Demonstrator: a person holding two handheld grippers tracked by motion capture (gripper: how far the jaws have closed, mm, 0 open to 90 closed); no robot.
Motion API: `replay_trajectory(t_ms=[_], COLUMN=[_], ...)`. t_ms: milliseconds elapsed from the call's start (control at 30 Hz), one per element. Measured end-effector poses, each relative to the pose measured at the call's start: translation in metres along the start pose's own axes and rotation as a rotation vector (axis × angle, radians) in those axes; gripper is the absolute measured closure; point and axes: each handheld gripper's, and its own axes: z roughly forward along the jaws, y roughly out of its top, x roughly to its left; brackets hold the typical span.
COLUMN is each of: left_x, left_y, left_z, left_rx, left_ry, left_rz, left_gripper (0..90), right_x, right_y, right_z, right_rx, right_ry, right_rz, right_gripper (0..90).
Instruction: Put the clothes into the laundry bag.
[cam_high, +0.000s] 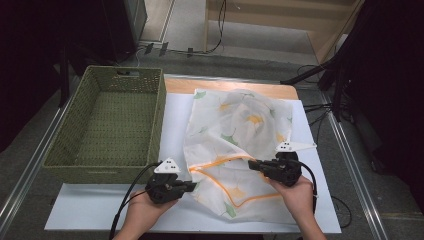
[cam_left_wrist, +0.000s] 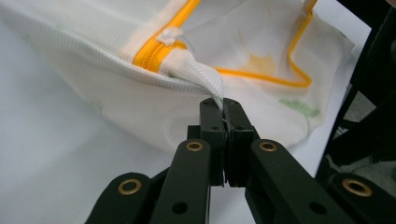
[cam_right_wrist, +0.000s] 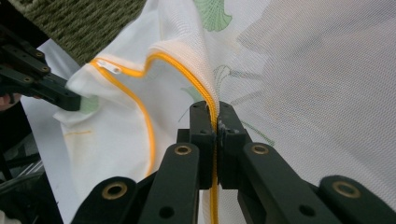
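While the white table (cam_high: 100, 210) carries everything in the high view, its biggest load is the green woven basket (cam_high: 112, 125), which sits on the left half with its long side running away from the person. Just to the right of it lies the white mesh laundry bag (cam_high: 240, 135) (printed with green and yellow leaves and edged with an orange zipper (cam_high: 220, 161)), spread over the middle and right of the table and reaching nearly to the near edge. Its near left corner lies just beside the basket's front right corner, and the part around the zipper opening is raised off the table between the two grippers.

At the bag's near left corner, the left gripper (cam_high: 191, 186) has its jaws pressed together on a fold of mesh beside the end of the zipper; the left gripper view shows the cloth pinched at the jaw tips (cam_left_wrist: 223, 103), with the small white zipper pull (cam_left_wrist: 170, 35) a little way beyond. On the right, the right gripper (cam_high: 251, 165) points leftward and clamps the orange zipper edge itself, and the right gripper view shows the orange tape running straight down between its closed jaws (cam_right_wrist: 214, 109). Both hands (cam_high: 295, 195) come in from the bottom edge, each with a black cable (cam_high: 127, 200) trailing back.
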Motion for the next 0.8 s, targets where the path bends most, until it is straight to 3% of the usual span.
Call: replay_trajectory(t_ms=[133, 433, 567, 733, 800], left_x=[0.004, 0.007, 0.010, 0.015, 0.016], left_y=[-0.017, -0.031, -0.031, -0.033, -0.033], left_z=[-0.012, -0.019, -0.021, -0.021, -0.022], left_rx=[-0.016, -0.004, -0.011, -0.006, 0.001], left_ry=[-0.007, -0.007, -0.006, -0.011, -0.011], left_rz=[-0.042, -0.044, -0.046, -0.047, -0.043], left_gripper=[89.3, 89.0, 87.7, 69.6, 61.3], right_x=[0.005, 0.020, 0.028, 0.029, 0.028], right_y=[-0.003, -0.017, -0.023, -0.032, -0.036], right_z=[0.003, 0.007, 0.018, 0.033, 0.040], right_rx=[0.020, 0.057, 0.113, 0.130, 0.155], right_ry=[0.003, 0.009, -0.012, 0.018, 0.010], right_rz=[-0.010, -0.028, -0.074, -0.081, -0.095], right_gripper=[88.2, 88.2, 88.1, 86.3, 86.0])
